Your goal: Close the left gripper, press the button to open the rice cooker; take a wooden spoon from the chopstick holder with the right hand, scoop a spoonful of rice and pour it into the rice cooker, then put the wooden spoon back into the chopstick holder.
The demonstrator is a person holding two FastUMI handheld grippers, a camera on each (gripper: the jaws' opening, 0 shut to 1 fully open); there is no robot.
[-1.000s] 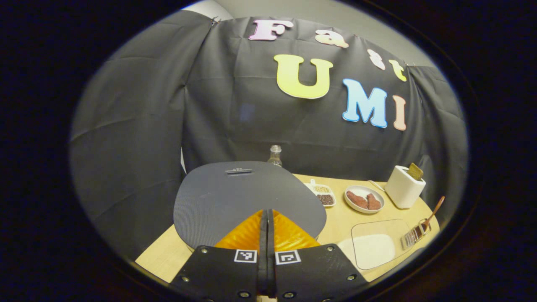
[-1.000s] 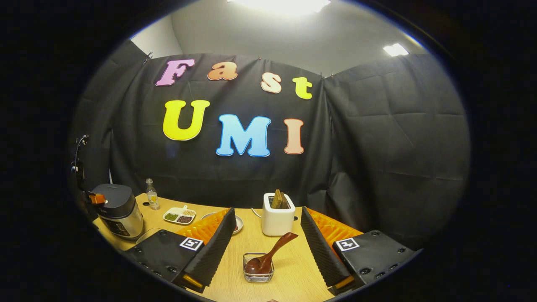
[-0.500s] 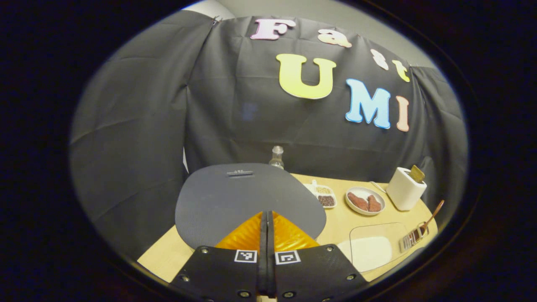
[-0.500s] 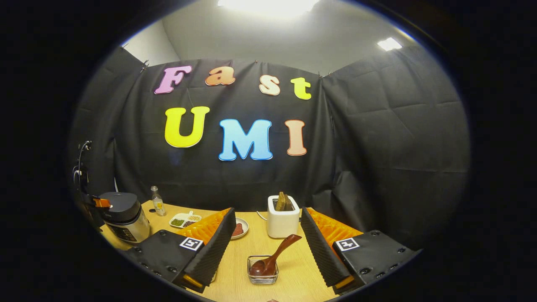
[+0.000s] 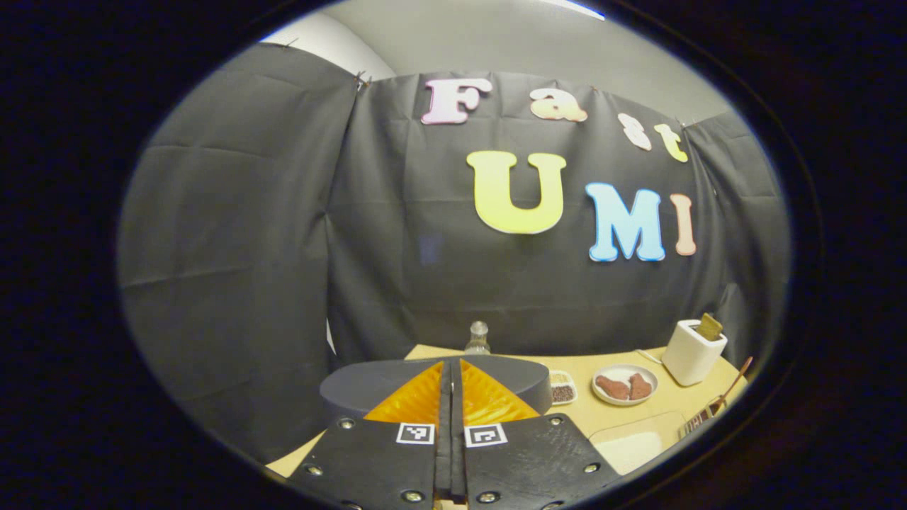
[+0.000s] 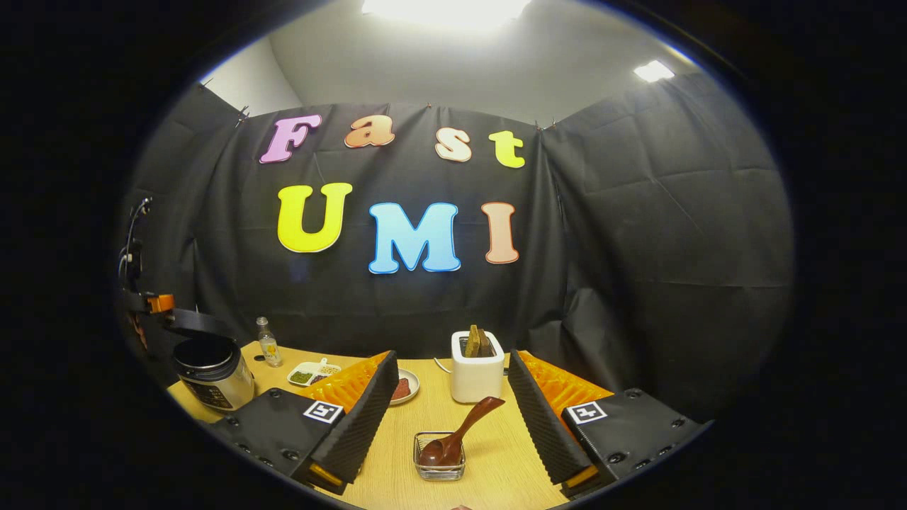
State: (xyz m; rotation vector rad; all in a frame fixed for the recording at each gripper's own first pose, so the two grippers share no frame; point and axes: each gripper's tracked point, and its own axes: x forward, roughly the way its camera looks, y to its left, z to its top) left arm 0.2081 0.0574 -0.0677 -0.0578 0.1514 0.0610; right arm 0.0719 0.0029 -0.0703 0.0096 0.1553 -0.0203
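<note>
The left gripper (image 5: 451, 368) has its two orange fingers pressed tight together, with nothing between them. Its tips sit right at the dark grey round lid (image 5: 510, 375) of the silver rice cooker (image 6: 212, 379). In the right gripper view the lid (image 6: 191, 322) is tipped up and the pot is open at the top. The cooker stands at the left end of the light wooden worktop (image 6: 489, 453).

The right gripper (image 6: 453, 404) has its fingers spread wide apart and holds nothing. Between them, a little way ahead, is the small wire chopstick holder (image 6: 439, 457). The brown wooden spoon (image 6: 460, 432) sits in it, bowl down, with the handle leaning up to the right.

Behind the holder stands a white toaster (image 6: 475, 375) with toast sticking out. A small white plate (image 5: 623, 384) with brown food, a little divided dish of beans (image 6: 308, 373) and a small clear bottle (image 6: 268, 343) sit farther back. A clear flat tray of white rice (image 5: 634, 446) lies near the front, beside the holder.
</note>
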